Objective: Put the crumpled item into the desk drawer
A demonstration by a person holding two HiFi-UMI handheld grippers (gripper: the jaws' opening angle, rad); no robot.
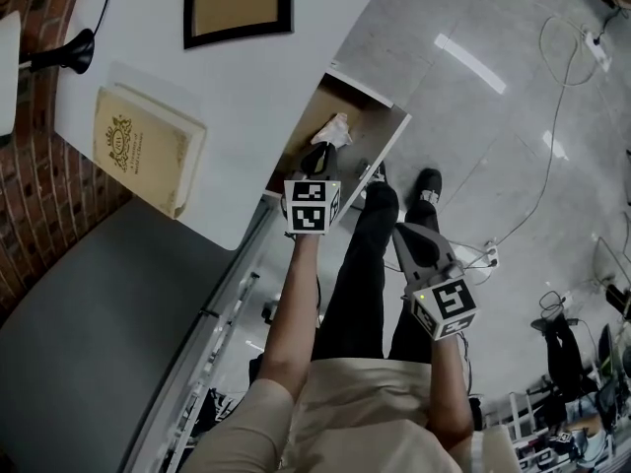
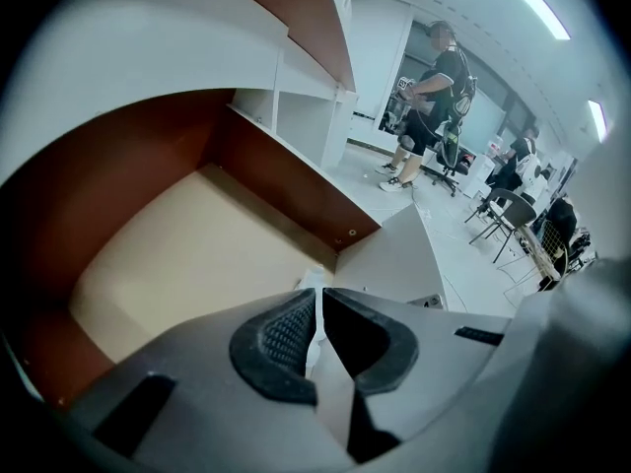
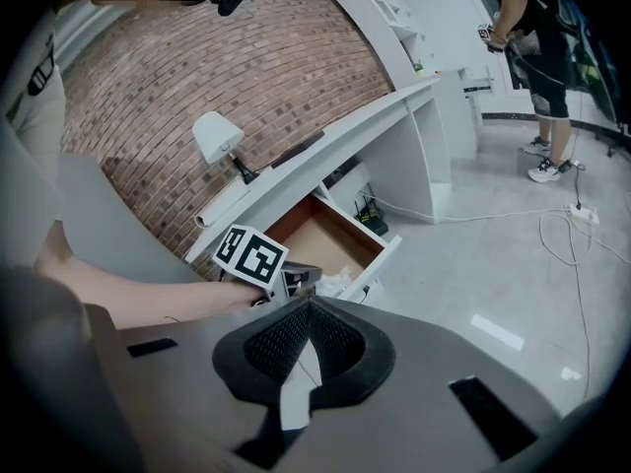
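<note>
The desk drawer [image 1: 378, 131] stands pulled out from the white desk [image 1: 246, 87]; its beige floor [image 2: 187, 254] looks bare. My left gripper [image 1: 320, 158] reaches over the drawer's near end, shut on the crumpled white item [image 1: 336, 129]. In the left gripper view a strip of the crumpled item [image 2: 314, 286] shows pinched between the jaws of the left gripper [image 2: 318, 315]. My right gripper [image 1: 414, 244] hangs lower right above the person's legs, shut and holding nothing. The right gripper view looks past the right gripper [image 3: 309, 310] at the drawer [image 3: 330, 233] and the crumpled item [image 3: 338, 282].
On the desk lie a cream book [image 1: 148, 151] and a black-framed picture [image 1: 237, 6], with a lamp [image 1: 59, 55] at the left. Cables and a power strip [image 1: 488, 256] lie on the floor. A person [image 2: 429, 97] stands far off near office chairs.
</note>
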